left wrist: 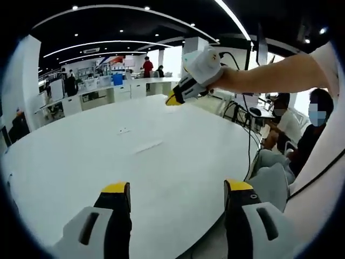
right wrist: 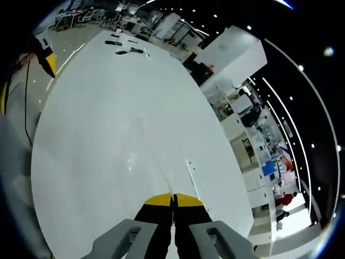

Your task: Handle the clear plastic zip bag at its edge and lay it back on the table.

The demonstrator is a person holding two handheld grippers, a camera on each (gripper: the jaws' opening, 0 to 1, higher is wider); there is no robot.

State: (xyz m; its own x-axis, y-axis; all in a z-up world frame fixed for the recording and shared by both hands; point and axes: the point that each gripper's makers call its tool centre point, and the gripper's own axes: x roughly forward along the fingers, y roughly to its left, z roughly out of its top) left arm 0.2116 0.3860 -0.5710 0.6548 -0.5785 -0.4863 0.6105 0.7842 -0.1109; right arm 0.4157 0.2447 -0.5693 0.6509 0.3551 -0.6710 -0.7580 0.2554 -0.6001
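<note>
Flat, zip bag [right wrist: 161, 162] long axis w/ right gripper [right wrist: 173, 198], jaws closed

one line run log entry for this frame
left gripper: open, above white round table | right gripper: shut, raised | clear plastic zip bag: flat on table, untouched

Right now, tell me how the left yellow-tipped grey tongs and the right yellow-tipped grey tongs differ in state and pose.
The left yellow-tipped grey tongs stand open, jaws wide apart; the right yellow-tipped grey tongs are shut, tips touching. The left tongs sit low at the white table's near edge; the right tongs are held up above it. Both have yellow tips.
</note>
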